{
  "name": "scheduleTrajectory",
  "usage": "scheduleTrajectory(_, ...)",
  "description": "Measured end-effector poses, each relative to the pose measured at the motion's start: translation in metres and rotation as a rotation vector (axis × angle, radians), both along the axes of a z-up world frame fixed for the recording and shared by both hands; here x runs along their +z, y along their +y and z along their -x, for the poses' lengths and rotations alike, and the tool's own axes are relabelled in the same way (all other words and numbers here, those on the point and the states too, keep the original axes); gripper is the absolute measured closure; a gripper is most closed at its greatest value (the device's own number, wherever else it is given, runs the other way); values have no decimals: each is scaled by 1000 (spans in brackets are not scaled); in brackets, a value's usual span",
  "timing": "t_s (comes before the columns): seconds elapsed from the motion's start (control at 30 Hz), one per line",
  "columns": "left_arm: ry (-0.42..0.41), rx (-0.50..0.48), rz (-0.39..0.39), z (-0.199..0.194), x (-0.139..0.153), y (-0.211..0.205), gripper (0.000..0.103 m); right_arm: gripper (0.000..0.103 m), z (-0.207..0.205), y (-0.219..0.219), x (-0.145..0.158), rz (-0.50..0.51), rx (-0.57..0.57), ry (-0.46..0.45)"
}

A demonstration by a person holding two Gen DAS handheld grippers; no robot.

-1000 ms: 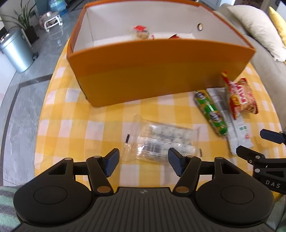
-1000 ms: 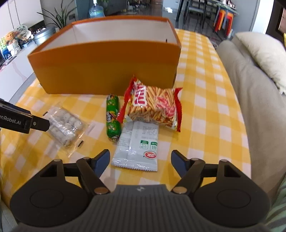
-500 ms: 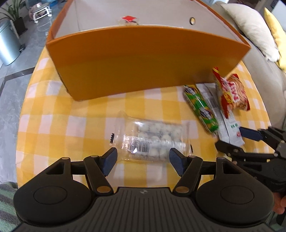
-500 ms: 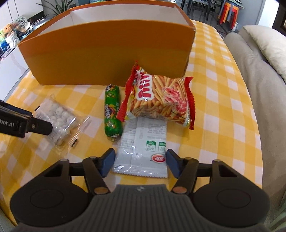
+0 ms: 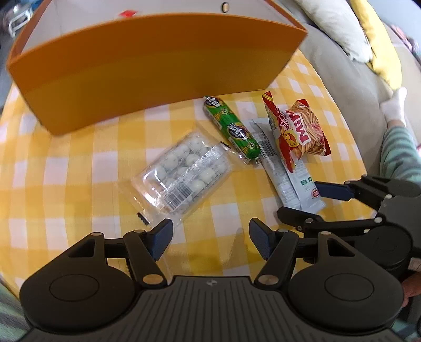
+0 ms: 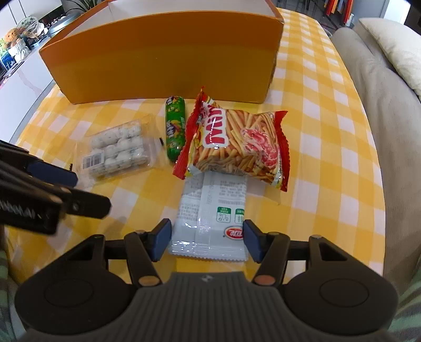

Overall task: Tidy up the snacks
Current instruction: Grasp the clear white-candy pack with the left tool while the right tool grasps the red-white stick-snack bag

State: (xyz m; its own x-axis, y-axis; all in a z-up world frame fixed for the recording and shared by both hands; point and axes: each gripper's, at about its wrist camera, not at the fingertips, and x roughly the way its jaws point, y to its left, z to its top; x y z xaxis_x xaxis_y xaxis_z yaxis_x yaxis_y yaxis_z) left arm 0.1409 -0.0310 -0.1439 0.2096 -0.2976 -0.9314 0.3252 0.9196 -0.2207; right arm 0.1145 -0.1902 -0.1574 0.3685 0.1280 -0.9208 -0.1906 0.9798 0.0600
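Note:
An orange box (image 5: 147, 65) (image 6: 168, 60) stands at the back of the yellow checked table. In front of it lie a clear pack of white balls (image 5: 184, 171) (image 6: 118, 152), a green sausage stick (image 5: 231, 129) (image 6: 174, 126), a red chip bag (image 5: 300, 129) (image 6: 236, 147) and a white packet (image 5: 289, 179) (image 6: 213, 218). My left gripper (image 5: 210, 238) is open, just short of the clear pack's near corner. My right gripper (image 6: 206, 240) is open with its fingers on either side of the white packet's near end; it also shows in the left wrist view (image 5: 315, 202).
A beige sofa (image 6: 381, 100) with a cream pillow (image 6: 394, 44) runs along the table's right side. A red-topped snack (image 5: 126, 13) lies inside the box. A counter with small items (image 6: 18, 47) stands far left.
My right gripper has moved forward and now straddles the white packet's near end. My left gripper has swung right, leaving the clear pack off to its left.

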Motion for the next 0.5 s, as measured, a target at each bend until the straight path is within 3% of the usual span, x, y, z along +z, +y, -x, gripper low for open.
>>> scheduleTrajectory(0.3,-146,-184,-164,-3,19,-7,23,41,5,-5,4,12,6,-6)
scheduleTrajectory(0.5,-211,-375,-240,-3,15,-20,21,36,4,-16,21,-8,-27,-105)
